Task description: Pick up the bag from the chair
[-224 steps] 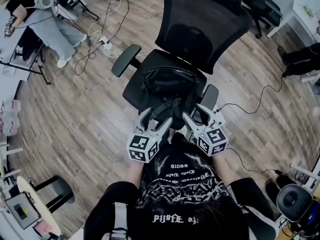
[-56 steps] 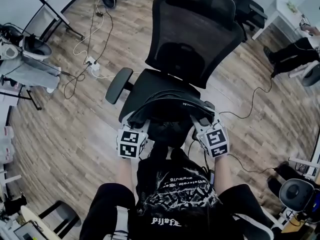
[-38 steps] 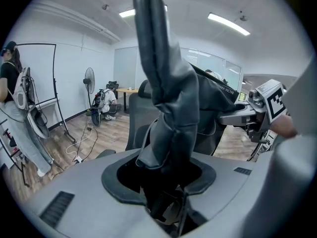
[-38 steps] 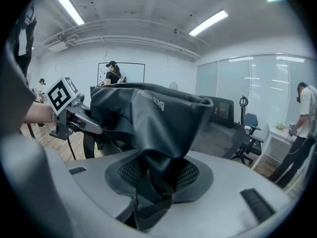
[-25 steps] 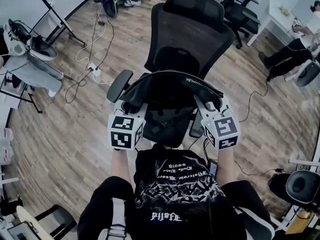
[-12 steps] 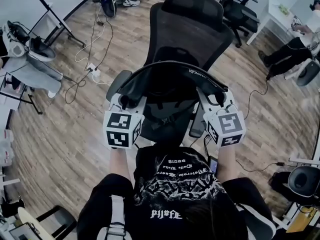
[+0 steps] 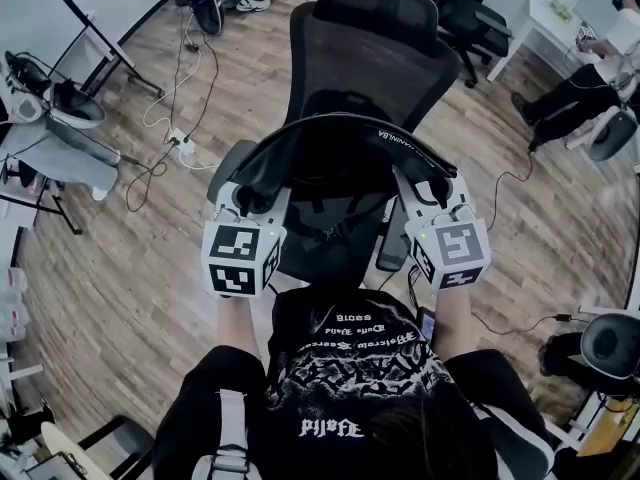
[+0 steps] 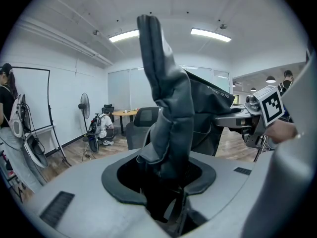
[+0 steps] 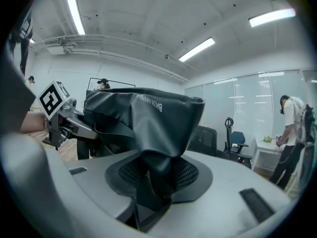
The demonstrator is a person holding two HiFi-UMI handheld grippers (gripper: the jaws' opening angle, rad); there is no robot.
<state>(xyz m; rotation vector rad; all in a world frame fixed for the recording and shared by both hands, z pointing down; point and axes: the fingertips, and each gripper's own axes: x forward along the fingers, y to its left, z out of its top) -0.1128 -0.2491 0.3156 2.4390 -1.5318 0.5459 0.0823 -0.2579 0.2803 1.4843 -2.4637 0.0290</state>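
Note:
The black bag [image 7: 335, 183] hangs in the air above the seat of the black mesh office chair [image 7: 365, 43], stretched between both grippers. My left gripper [image 7: 248, 196] is shut on the bag's left edge [image 8: 166, 128], where the dark fabric rises out of the jaws. My right gripper [image 7: 432, 190] is shut on the bag's right edge [image 9: 158, 138], with the fabric bunched between its pads. The bag's top edge [image 7: 345, 128] arches between the two grips, and white print shows on it. Its lower part with straps [image 7: 335, 230] droops over the seat.
The chair's left armrest [image 7: 240, 163] juts out beside the left gripper. Cables and a power strip [image 7: 180, 138] lie on the wooden floor at left. More chairs [image 7: 465, 13] and a seated person [image 7: 570, 88] are at the upper right. A person stands at far left [image 8: 7, 108].
Both grippers have risen with the bag, lifting it higher off the seat. The bag's top edge now arches across the backrest rather than near the seat.

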